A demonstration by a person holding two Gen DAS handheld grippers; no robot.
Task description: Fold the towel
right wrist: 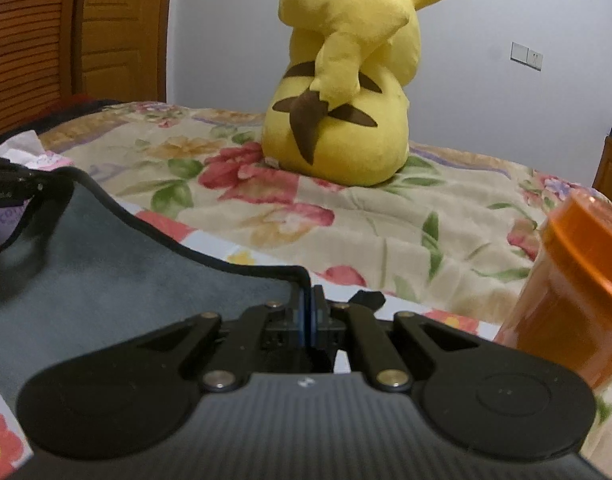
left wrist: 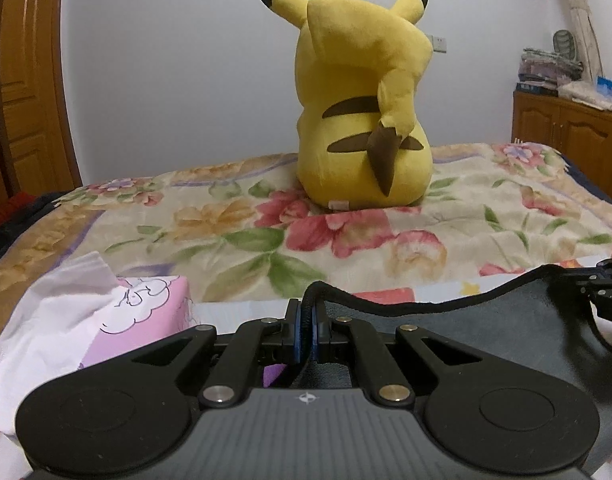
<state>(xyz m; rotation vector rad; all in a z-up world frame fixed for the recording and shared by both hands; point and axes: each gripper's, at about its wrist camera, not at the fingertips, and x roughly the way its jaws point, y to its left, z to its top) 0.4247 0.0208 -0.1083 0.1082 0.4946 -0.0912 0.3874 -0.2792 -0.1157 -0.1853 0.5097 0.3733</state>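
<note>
A dark grey towel (left wrist: 465, 320) with a black hem hangs lifted between my two grippers, sagging in the middle. My left gripper (left wrist: 306, 320) is shut on its left corner, the hem looping up out of the jaws. The towel (right wrist: 118, 276) also shows in the right wrist view, where my right gripper (right wrist: 309, 312) is shut on its right corner. Each gripper appears at the edge of the other's view: the right one (left wrist: 609, 292) at far right, the left one (right wrist: 10, 196) at far left.
A yellow plush toy (left wrist: 361, 100) sits ahead on the floral bedspread (left wrist: 485, 216). A pink tissue box (left wrist: 146, 312) with tissue sticking out is close at my left. An orange jar (right wrist: 573, 304) stands close at my right. A wooden door (right wrist: 118, 28) and a cabinet (left wrist: 565, 132) flank the bed.
</note>
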